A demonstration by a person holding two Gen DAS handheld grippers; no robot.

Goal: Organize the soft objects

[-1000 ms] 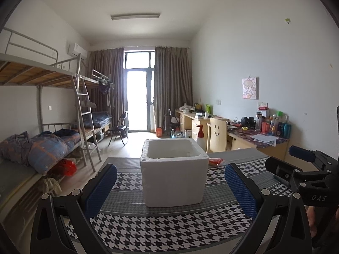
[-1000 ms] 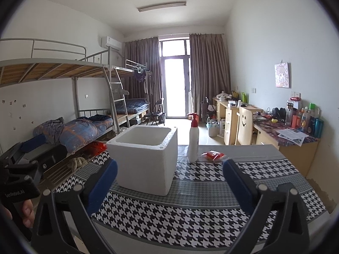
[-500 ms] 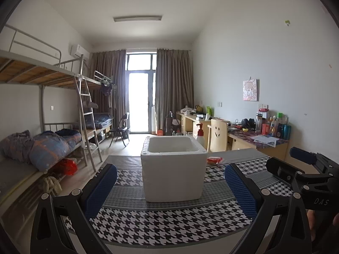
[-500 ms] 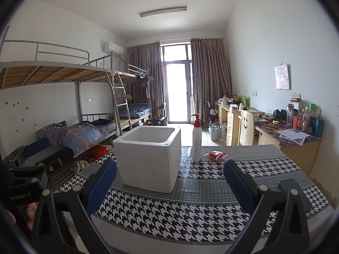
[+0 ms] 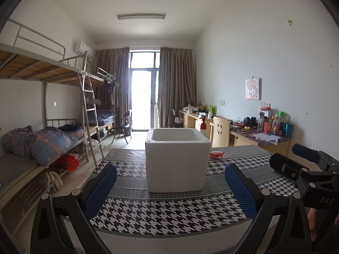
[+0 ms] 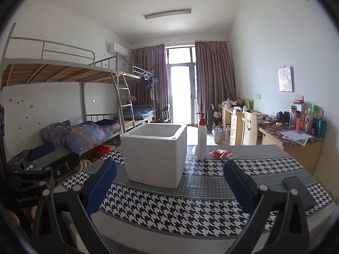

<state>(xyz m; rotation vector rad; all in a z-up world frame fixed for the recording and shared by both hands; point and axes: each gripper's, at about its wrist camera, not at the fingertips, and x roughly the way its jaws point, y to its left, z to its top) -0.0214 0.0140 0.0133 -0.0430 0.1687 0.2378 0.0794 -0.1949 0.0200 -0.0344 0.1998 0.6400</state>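
Observation:
A white foam box (image 5: 177, 160) (image 6: 155, 153) stands open-topped on a table with a houndstooth cloth (image 5: 169, 213) (image 6: 190, 209). A small red soft packet (image 5: 217, 154) (image 6: 220, 153) lies behind the box to the right. My left gripper (image 5: 170, 190) is open in front of the box, nothing between its blue pads. My right gripper (image 6: 169, 187) is also open and empty, near the table's front edge. In the left wrist view the right gripper (image 5: 305, 169) shows at the right; in the right wrist view the left gripper (image 6: 38, 165) shows at the left.
A white pump bottle (image 6: 201, 137) with a red top stands right of the box. A black phone (image 6: 299, 192) lies at the table's right edge. Bunk beds (image 5: 42, 144) line the left wall, desks and a chair (image 5: 220, 131) the right.
Both cameras have pulled back and risen a little; the box looks slightly smaller and lower. More of the table's front edge shows. Both grippers stay open.

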